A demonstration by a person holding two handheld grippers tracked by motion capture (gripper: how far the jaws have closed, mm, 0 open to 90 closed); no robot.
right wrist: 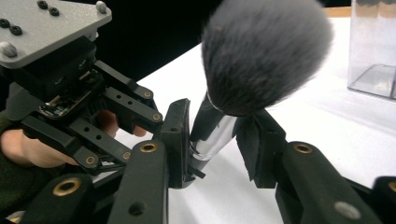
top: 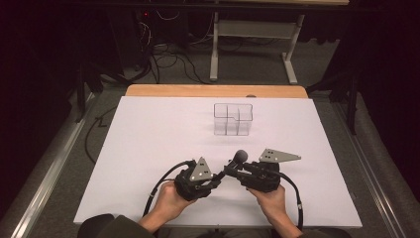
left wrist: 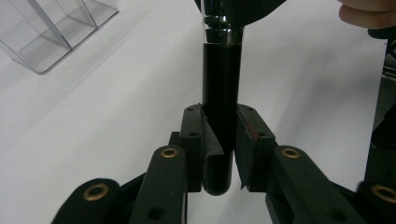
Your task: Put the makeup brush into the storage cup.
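A makeup brush with a fluffy grey head (top: 241,156) (right wrist: 266,51), a silver ferrule and a black handle (left wrist: 222,79) is held above the white table, near its front edge. My left gripper (top: 222,174) (left wrist: 219,140) is shut on the lower end of the handle, pads on both sides. From the opposite side my right gripper (top: 233,167) (right wrist: 217,140) is shut on the silver ferrule, just under the bristles. The left gripper's grey plate (right wrist: 42,28) and a hand lie close behind it.
A clear plastic organiser (top: 233,119) (left wrist: 51,32) (right wrist: 373,51) with several compartments stands on the white table cover (top: 148,144), beyond the grippers. A wooden table edge (top: 213,90) runs along the back. Cables and a metal frame (top: 214,49) are on the floor behind.
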